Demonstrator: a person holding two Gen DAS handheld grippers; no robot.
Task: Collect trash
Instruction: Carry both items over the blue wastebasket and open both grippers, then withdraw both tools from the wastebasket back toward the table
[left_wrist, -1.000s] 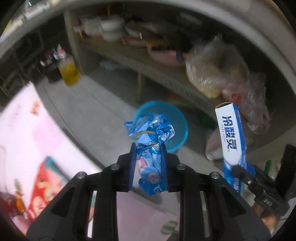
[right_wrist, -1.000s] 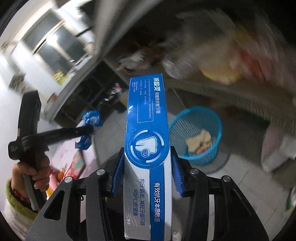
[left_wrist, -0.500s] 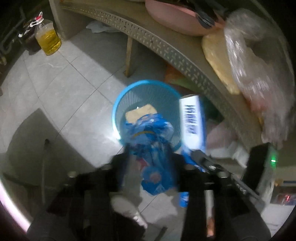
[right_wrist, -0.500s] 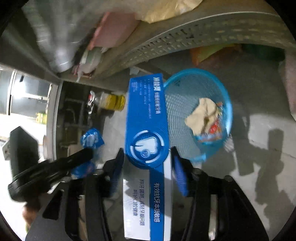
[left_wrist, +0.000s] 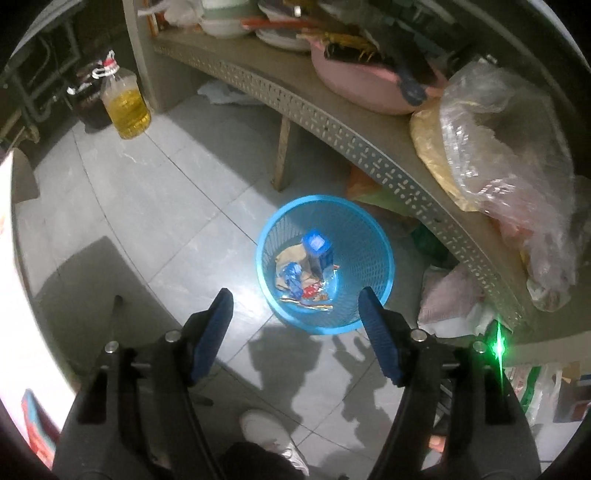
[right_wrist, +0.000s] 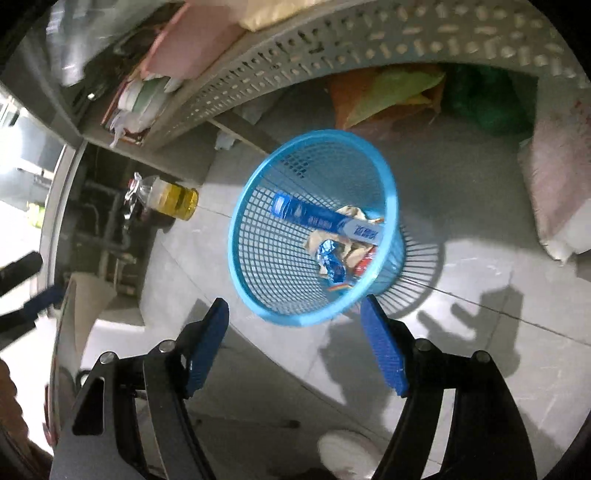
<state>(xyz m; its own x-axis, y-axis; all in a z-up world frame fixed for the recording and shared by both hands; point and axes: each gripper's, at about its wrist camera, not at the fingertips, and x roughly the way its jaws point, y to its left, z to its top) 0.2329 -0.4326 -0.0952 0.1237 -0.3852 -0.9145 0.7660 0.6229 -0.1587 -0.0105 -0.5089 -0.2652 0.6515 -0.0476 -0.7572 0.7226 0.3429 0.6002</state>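
Trash lies in the blue basket (left_wrist: 364, 236) at twelve o'clock: the toothpaste box (right_wrist: 325, 221) and blue wrapper (left_wrist: 291, 275), gripped a second ago. Left tongs (left_wrist: 295, 317) and right tongs (right_wrist: 295, 321) are empty, opening.

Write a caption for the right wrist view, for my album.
Right gripper, jaws opening and empty, above a blue basket holding a toothpaste box and crumpled wrappers.
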